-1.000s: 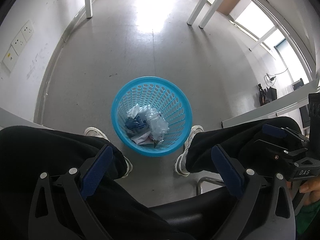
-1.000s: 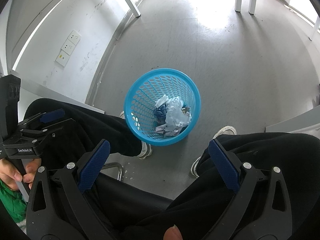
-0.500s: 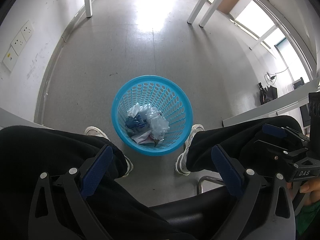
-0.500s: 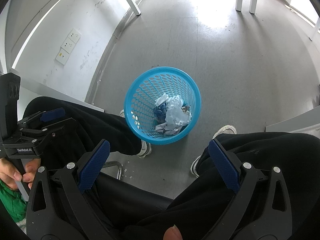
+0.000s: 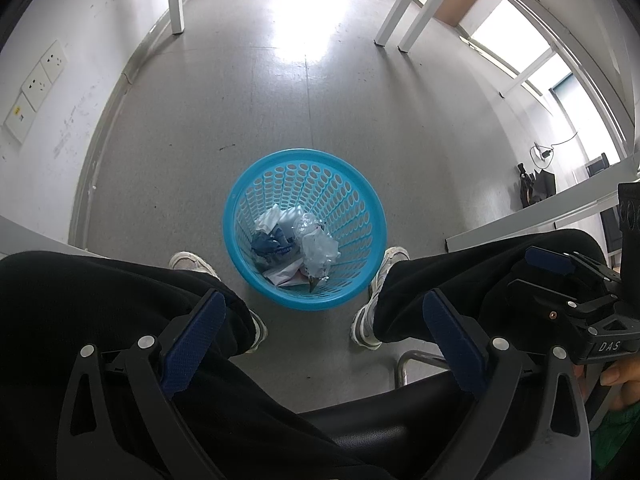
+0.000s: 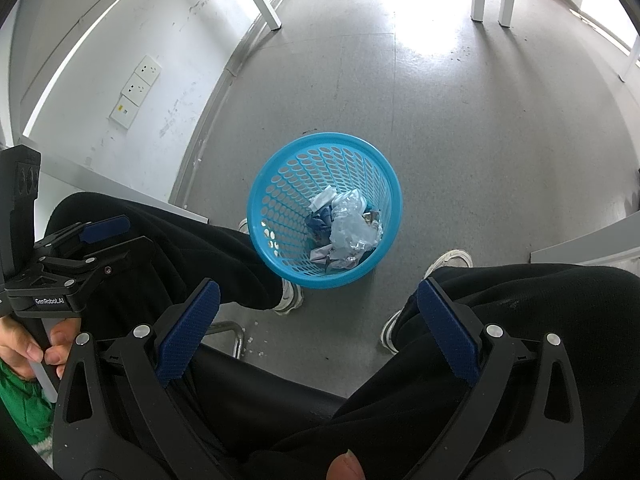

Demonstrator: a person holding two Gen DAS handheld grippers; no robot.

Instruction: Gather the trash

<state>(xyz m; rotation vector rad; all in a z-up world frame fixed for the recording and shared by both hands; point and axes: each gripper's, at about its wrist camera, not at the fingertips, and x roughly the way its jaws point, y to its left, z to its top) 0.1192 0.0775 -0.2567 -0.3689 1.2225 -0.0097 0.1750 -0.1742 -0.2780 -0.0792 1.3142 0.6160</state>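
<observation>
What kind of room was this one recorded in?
Probably an office or classroom: white table legs on a grey tiled floor, wall sockets, and a blue wastebasket between the seated person's feet.

Both wrist views aimed steeply down from above seated knees at floor (image 5: 320,100). Left view centred over blue basket (image 5: 305,160); right view offset, basket (image 6: 324,144) slightly left. Shared: basket, shoes, wall sockets (image 6: 136,90). Each catches the other claw at frame edge.

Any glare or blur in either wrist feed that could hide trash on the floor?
Left wrist view: blown-out window glare on the floor beyond the blue basket; basket contents sharp. Right wrist view: similar glare patch top right, fisheye bending of the wall; no motion blur.
</observation>
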